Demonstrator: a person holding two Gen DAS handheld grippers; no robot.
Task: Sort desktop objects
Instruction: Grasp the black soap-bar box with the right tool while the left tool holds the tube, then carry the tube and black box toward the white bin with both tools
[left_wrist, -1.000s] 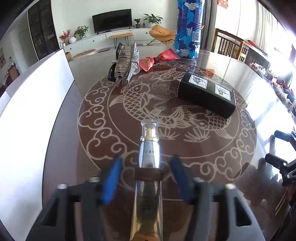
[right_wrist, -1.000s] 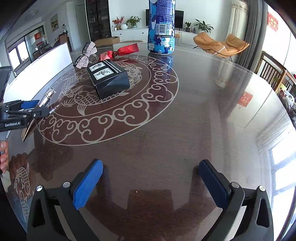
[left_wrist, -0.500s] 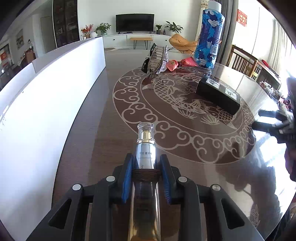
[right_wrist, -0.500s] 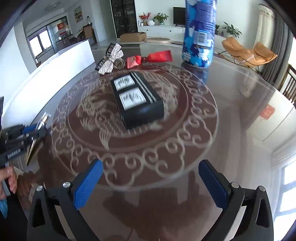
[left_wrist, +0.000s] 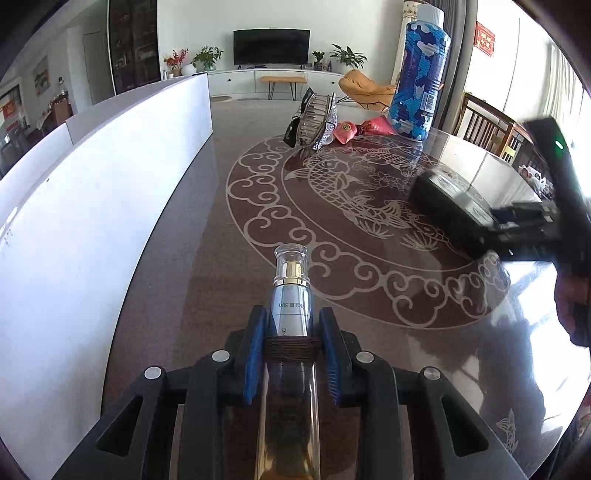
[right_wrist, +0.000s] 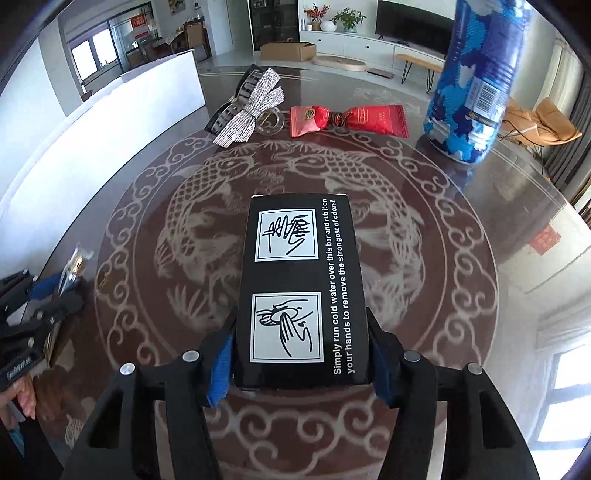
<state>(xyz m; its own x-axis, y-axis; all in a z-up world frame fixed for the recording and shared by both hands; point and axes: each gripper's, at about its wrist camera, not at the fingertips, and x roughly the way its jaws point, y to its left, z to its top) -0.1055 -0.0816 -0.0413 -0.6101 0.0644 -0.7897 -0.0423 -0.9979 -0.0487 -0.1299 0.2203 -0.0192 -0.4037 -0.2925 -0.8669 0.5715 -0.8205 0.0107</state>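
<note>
The black box (right_wrist: 301, 291) lies flat in the middle of the tabletop (right_wrist: 461, 332), on the fish pattern. My right hand-held gripper (right_wrist: 300, 363) has just been closing and its pads seem to press the box's near end; I should squeeze evenly before lifting. My left hand-held gripper (left_wrist: 291, 350) is clamped on the slim bottle (left_wrist: 290, 306).

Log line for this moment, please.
left gripper: shut on clear gold-capped cosmetic bottle | right gripper: jaws just closing around black printed box | round fish-patterned table
</note>
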